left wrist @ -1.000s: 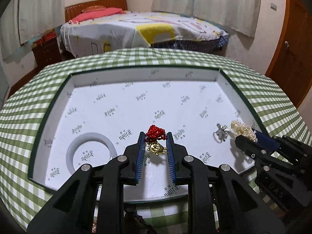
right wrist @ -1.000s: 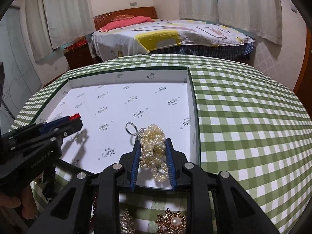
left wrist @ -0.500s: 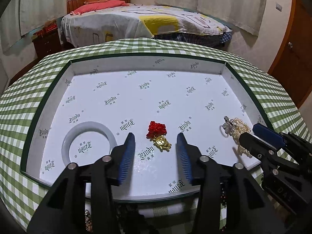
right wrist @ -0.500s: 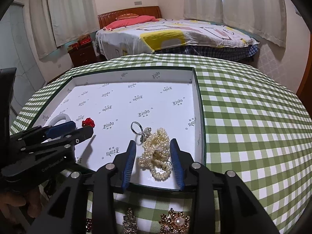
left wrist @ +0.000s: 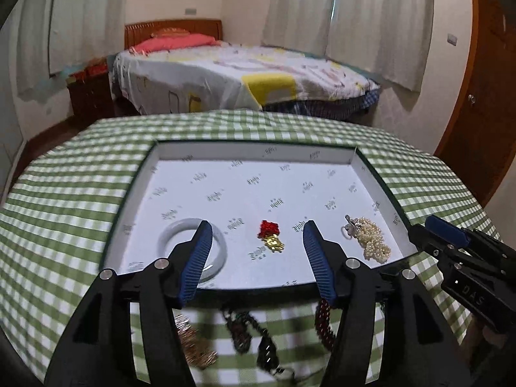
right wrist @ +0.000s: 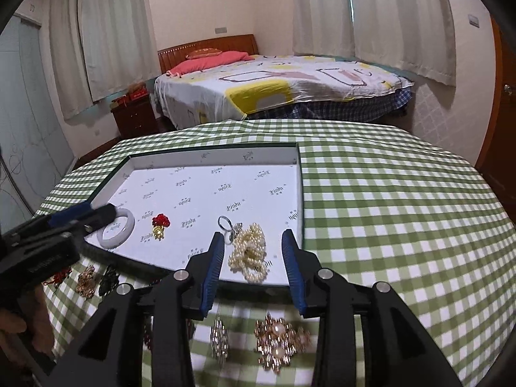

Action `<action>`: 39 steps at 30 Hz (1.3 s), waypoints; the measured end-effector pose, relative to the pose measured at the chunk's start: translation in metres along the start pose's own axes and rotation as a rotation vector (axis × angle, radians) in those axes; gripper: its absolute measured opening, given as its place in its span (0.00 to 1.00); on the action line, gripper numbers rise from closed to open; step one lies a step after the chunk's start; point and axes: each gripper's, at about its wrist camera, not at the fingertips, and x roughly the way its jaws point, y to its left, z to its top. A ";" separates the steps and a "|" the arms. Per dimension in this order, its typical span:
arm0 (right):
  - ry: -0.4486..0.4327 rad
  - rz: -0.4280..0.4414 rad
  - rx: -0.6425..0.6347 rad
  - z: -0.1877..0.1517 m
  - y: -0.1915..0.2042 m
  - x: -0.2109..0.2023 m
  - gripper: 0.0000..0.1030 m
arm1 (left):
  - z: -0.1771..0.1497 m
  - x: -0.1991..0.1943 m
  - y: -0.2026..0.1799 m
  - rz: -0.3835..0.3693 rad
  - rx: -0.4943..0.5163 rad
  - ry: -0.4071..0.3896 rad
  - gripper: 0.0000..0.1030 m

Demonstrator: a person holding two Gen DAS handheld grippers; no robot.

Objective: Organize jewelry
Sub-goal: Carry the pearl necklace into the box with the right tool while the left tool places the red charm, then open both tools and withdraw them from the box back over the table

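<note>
Both claws gape wide, holding nothing. Ahead of the left gripper [left wrist: 256,232], between its 2 blue pads, a red knot with gold charm [left wrist: 271,236] lies in the white tray [left wrist: 258,156]. The right gripper [right wrist: 253,240] frames a heaped cream pearl strand [right wrist: 250,253].

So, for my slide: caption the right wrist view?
Open right gripper above pearl bracelet lying in the tray.
</note>
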 end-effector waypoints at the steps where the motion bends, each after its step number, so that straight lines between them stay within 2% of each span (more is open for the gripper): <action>1: -0.003 -0.001 0.002 -0.001 0.000 -0.003 0.36 | -0.002 -0.008 0.001 0.008 0.003 -0.018 0.55; 8: -0.021 -0.006 -0.005 -0.019 0.006 -0.022 0.36 | -0.021 -0.045 0.011 0.047 0.008 -0.074 0.56; 22: -0.014 0.004 -0.015 -0.065 0.012 -0.039 0.36 | -0.086 -0.068 0.064 0.137 -0.086 -0.006 0.55; 28: -0.004 0.011 -0.023 -0.076 0.014 -0.039 0.36 | -0.093 -0.070 0.085 0.167 -0.140 0.004 0.55; 33: 0.000 0.013 -0.022 -0.078 0.015 -0.038 0.36 | -0.092 -0.064 0.092 0.173 -0.144 0.025 0.55; 36: 0.000 0.012 -0.022 -0.078 0.015 -0.038 0.36 | -0.090 -0.057 0.096 0.180 -0.145 0.040 0.53; 39: 0.005 0.013 -0.021 -0.078 0.014 -0.038 0.36 | -0.087 -0.048 0.100 0.181 -0.149 0.066 0.45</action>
